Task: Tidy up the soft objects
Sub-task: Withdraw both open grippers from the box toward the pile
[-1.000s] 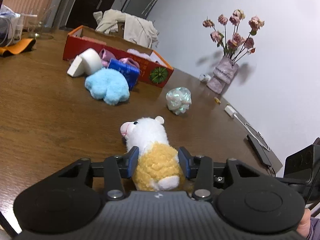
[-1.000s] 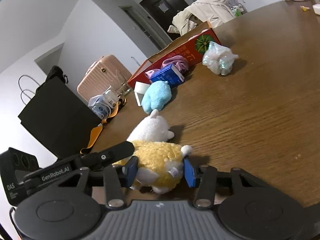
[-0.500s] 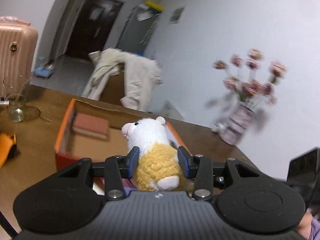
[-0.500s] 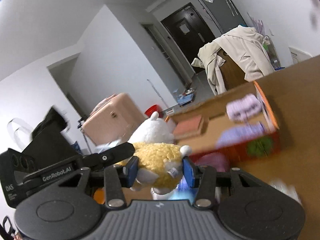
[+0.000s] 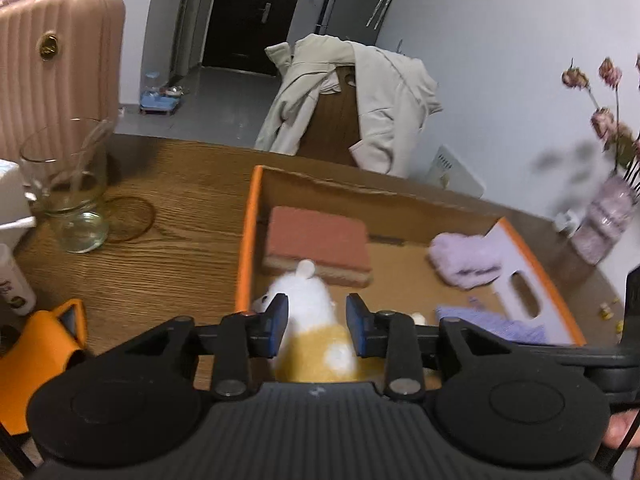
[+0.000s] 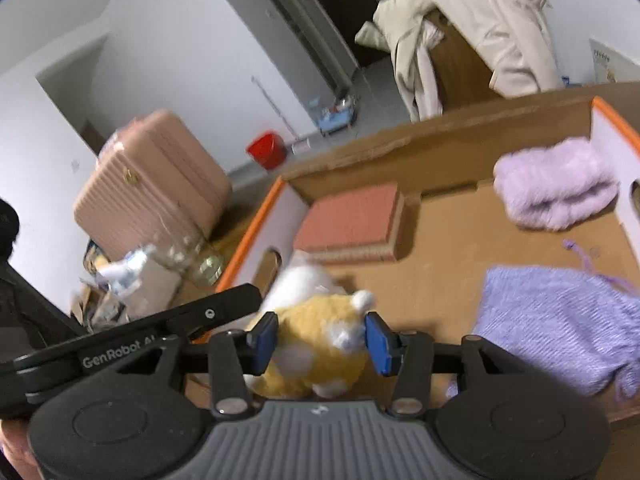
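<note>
A white and yellow plush alpaca (image 5: 310,322) hangs between both grippers over the near left corner of an orange-rimmed cardboard box (image 5: 245,240). My left gripper (image 5: 316,322) is shut on the alpaca. My right gripper (image 6: 322,338) is shut on the same alpaca (image 6: 316,332) from the other side. The box (image 6: 256,228) holds a pink sponge block (image 5: 318,240), a fluffy lilac plush (image 5: 466,262) and a lilac knitted pouch (image 6: 556,320). The alpaca's head tips down into the box.
A glass jar (image 5: 70,188) stands on the wooden table (image 5: 160,184) left of the box. An orange holder (image 5: 38,356) lies at the near left. A vase of dried roses (image 5: 604,216) stands at the right. A chair with a beige coat (image 5: 352,96) is behind.
Both grippers have carried the alpaca from the table up and forward over the box. It now tilts head-down inside the box's near corner.
</note>
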`<state>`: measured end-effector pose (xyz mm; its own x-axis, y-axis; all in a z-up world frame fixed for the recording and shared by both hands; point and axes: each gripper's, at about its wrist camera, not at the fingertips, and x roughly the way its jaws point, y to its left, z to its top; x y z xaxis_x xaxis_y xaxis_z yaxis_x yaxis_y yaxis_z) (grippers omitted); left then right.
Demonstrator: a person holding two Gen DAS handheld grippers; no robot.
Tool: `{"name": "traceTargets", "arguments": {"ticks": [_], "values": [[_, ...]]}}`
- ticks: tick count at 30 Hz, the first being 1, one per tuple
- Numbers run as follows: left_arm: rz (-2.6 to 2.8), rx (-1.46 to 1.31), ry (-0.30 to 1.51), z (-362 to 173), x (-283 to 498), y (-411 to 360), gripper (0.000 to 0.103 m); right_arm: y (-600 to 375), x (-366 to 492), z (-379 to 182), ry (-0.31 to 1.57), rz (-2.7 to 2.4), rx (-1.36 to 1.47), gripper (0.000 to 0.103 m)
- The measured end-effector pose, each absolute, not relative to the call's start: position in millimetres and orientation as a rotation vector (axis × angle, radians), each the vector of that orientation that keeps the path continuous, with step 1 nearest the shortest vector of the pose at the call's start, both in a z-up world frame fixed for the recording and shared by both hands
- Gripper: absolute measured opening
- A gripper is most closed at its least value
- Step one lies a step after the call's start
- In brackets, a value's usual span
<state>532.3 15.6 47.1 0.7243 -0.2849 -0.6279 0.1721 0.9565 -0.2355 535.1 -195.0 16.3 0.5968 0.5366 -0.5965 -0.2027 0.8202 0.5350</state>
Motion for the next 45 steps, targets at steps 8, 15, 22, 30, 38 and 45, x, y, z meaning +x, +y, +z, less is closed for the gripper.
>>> {"name": "traceTargets", "arguments": {"ticks": [8,15,22,30,38,45], "values": [[-0.261,-0.124,0.643,73.1,499.5,24.7,0.044,-190.6,517.4,35.5,0.791,0.458,0.330,0.053],[-0.273,-0.063,0.539,116.0,437.4,22.3,0.059,-229.3,451.4,99.9,0.645,0.399,0.190,0.066],[-0.280,0.050,0.422,139.9,345.7,13.5,0.073,-270.4,359.0,140.9,0.506,0.340,0.062,0.071],[-0.259,0.047,0.318,129.5,239.7,8.1,0.081,-302.1,258.3,145.7,0.363,0.264,-0.007,0.076],[-0.244,-0.036,0.331,95.5,164.4,16.5,0.086,-315.9,168.0,108.2,0.319,0.234,-0.001,0.085],[-0.227,-0.036,0.369,68.9,130.8,18.3,0.088,-327.8,118.2,62.9,0.369,0.204,0.156,0.085]]}}
